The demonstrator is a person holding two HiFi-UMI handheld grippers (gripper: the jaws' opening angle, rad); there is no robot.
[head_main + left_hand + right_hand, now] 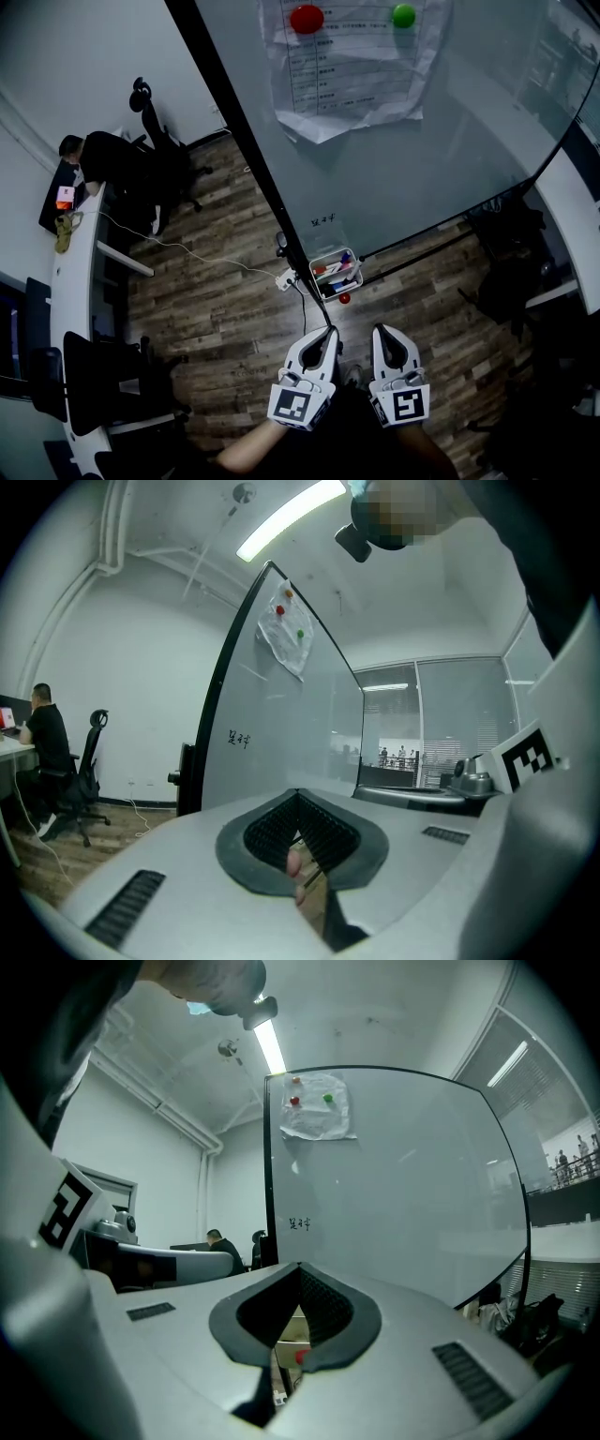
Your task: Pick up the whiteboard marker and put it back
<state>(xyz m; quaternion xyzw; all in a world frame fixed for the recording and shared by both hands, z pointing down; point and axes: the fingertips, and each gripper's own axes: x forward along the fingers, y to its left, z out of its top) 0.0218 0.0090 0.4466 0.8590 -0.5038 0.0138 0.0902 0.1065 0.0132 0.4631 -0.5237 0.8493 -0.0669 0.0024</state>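
Both claws empty: left gripper (327,331) and right gripper (380,330) each have jaws pressed together on nothing. Both hang short of the tray (357,278), not touching it. The whiteboard marker (336,278) lies in the tray among other pens, with the whiteboard (403,169) directly above the tray.

Judgement: marker is light and stiff, with a smooth barrel that is probably slippery. I must open first, then pinch across mid-barrel, not the cap, which might pull off. Neighbouring pens crowd it.
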